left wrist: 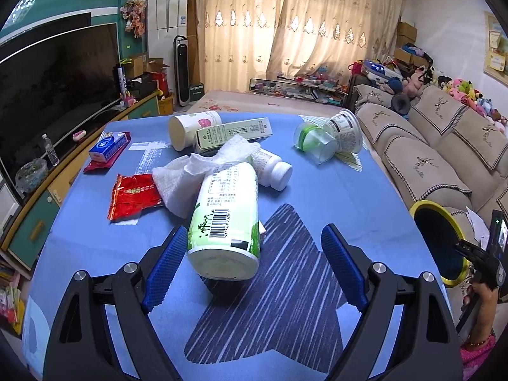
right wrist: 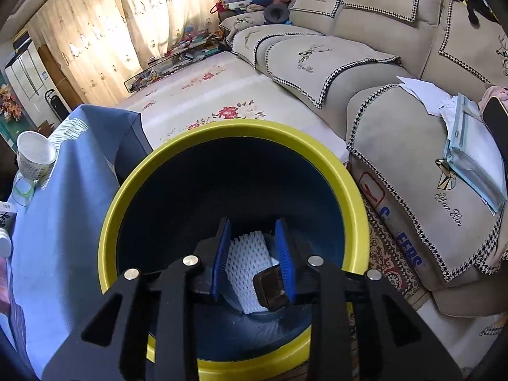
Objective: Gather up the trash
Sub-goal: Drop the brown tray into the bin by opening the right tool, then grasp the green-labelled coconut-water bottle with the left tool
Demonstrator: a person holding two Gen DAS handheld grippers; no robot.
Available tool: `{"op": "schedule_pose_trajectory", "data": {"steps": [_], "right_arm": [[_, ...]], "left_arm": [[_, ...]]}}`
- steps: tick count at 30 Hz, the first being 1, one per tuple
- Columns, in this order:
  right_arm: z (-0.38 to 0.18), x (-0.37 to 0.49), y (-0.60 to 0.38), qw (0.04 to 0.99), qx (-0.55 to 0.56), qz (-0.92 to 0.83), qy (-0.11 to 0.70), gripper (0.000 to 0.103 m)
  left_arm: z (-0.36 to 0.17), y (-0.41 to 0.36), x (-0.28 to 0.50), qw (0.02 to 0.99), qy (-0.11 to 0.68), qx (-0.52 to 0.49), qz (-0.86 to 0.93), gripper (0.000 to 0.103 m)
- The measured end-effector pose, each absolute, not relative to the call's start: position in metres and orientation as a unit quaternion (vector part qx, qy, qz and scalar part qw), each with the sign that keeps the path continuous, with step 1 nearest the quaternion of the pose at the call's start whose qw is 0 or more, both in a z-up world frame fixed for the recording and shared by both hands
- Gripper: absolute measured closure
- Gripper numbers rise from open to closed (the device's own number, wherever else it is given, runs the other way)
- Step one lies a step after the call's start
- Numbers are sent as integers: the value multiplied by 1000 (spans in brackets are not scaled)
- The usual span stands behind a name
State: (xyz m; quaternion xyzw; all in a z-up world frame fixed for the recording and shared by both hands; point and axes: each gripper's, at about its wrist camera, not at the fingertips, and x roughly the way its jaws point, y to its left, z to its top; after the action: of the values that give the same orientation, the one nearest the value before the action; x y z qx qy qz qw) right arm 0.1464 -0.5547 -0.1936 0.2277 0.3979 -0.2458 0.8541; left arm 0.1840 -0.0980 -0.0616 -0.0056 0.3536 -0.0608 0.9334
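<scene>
Trash everywhere on the blue cloth-covered table (left wrist: 365, 197), and right at the front lies the tall white-and-green plastic bottle (left wrist: 227, 219), on its side, flat base toward us. The left gripper (left wrist: 254, 263) stands wide open around that base, blue ribbed pads either side, the left pad just beside the bottle, the right pad well apart from it. Nothing gripped there.

Beside the table, the round yellow-rimmed bin with its dark inside (right wrist: 235, 171) sits under the right gripper (right wrist: 254, 250). Its jaws are parted a little, over the bin's mouth, with a white foam mesh sleeve (right wrist: 247, 263) between the pads; a small dark square piece (right wrist: 271, 289) rests against the right pad. Whether the pads press on the sleeve, I cannot tell.

Risks, as I judge them: the bottle is smooth and round, so an off-centre squeeze could roll it. The crumpled white paper towel (left wrist: 190, 171) draped on its neck, beside the red foil wrapper (left wrist: 135, 195), could drag along. And that springy, clingy mesh may snag the ribbed pads instead of dropping.
</scene>
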Motion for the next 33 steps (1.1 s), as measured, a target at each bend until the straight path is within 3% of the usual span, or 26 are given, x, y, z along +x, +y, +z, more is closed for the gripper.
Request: {"op": "schedule_pose_trajectory", "data": {"steps": [24,26,30,33], "right_arm": [[-199,154,-544,857,224,-225,407,75],[-199,155,-543,857,223,-224,408,75],[-199,157,-540,857,222,-220,409,75],[-197,157,-538,859,221,-217,408,75]], "left_arm": [[-83,-80,217,940,341,-14,-29,18],[-86,-80,221,938,344,-17,-31,23],[-91,-79,224,939,340,-19,-38,46],[-92,-80,223,939,339,-19,-44,47]]}}
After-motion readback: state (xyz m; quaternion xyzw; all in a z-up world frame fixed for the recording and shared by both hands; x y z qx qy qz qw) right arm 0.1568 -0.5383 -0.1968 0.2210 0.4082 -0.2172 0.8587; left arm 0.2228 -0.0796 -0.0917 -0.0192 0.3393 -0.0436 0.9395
